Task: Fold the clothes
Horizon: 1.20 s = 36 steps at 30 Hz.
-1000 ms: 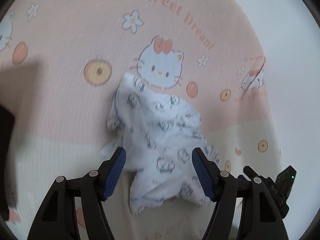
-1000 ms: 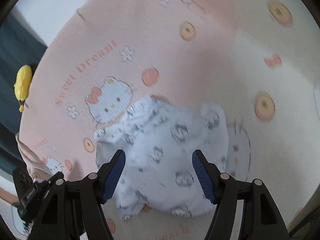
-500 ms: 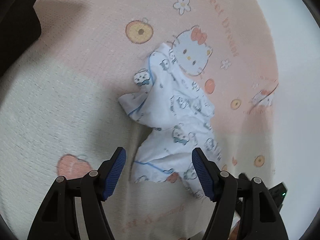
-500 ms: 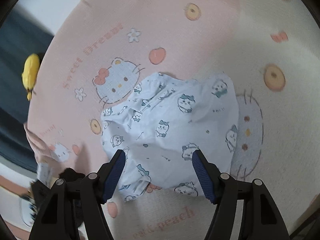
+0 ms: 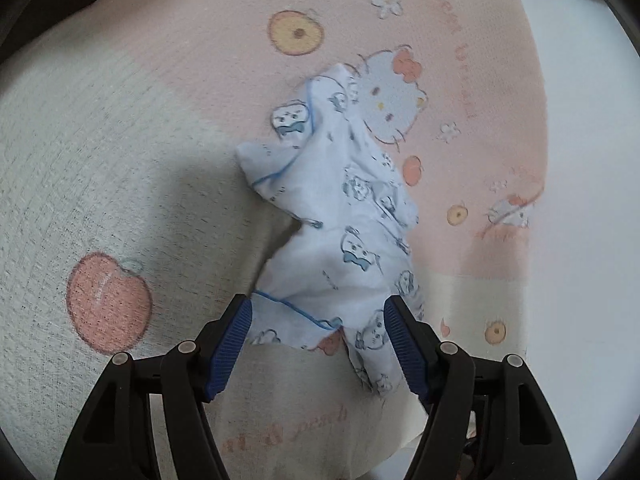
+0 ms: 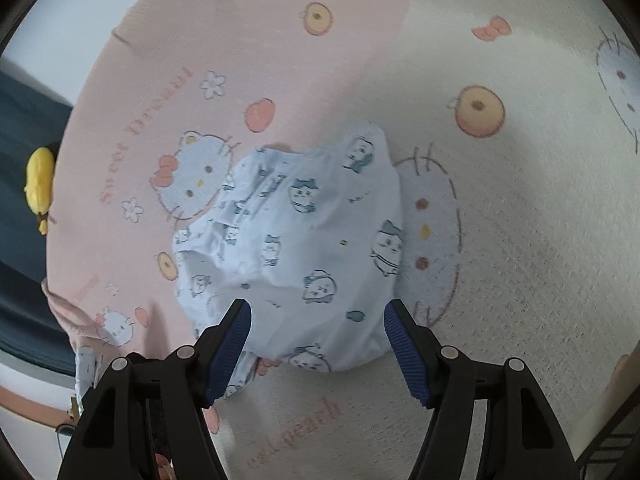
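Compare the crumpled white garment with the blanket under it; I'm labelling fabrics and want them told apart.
The white garment lies bunched and creased; the blanket lies spread flat. The garment is smooth cloth with thin blue piping along an edge; the blanket has a coarse textured weave. The garment carries small blue-toned cartoon faces; the blanket has large cat faces, peaches and lettering on pink and cream zones. Both are pale printed fabrics.
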### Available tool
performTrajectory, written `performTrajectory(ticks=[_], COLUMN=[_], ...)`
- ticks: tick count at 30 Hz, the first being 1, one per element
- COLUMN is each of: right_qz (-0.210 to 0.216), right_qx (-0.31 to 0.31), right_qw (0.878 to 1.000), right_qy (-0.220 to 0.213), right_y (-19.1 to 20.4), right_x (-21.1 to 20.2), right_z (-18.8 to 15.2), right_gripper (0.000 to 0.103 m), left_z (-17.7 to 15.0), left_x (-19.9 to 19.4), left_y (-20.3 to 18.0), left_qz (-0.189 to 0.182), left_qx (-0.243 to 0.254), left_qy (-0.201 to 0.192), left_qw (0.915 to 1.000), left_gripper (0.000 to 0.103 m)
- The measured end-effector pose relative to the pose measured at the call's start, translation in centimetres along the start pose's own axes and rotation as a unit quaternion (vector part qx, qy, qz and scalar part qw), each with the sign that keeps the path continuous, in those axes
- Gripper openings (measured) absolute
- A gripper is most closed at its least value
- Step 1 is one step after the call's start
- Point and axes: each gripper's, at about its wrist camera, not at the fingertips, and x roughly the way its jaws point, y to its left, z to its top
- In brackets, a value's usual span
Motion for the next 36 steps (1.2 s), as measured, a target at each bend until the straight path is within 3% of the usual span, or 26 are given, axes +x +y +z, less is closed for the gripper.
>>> performTrajectory(ticks=[3, 7, 14, 21, 28, 33, 36], right_qz=[0.004, -0.023, -0.042, -0.057, -0.109, -0.149, -0.199], right_qx=[0.018, 0.028, 0.016, 0.017, -0.027, -0.08, -0.139], right_qw=[1.0, 0.997, 0.995, 0.994, 0.988, 0.982, 0.967], right_qy=[0.015, 0.063, 0.084, 0.096, 0.103, 0.084, 0.075], right_y=[-0.6, -0.7, -0.1, 0.3, 1.3, 2.6, 3.9], right_x=[0.9, 3.0, 4.4, 5.2, 6.2, 6.9, 7.5], right_z=[-0.2, -0.8, -1.4, -1.5, -2.0, -2.4, -2.9], right_gripper=[0.069, 0.069, 0.069, 0.069, 0.069, 0.067, 0.053], left_z=[0.0, -0.4, -2.4, -3.6, -4.6, -5.3, -5.5], left_x=[0.3, 1.1, 3.0, 4.7, 5.9, 6.7, 6.7], left_y=[0.1, -0.7, -3.4, -3.3, -3.5, -3.7, -3.8], left_qz=[0.009, 0.036, 0.083, 0.109, 0.137, 0.157, 0.171], left_qx=[0.005, 0.06, 0.198, 0.238, 0.273, 0.298, 0.315], left_qy=[-0.002, 0.002, 0.003, 0.018, 0.008, 0.0, -0.009], left_qw=[0.9999, 0.9975, 0.9767, 0.965, 0.952, 0.9414, 0.9336], left_gripper=[0.066, 0.066, 0.066, 0.066, 0.066, 0.066, 0.066])
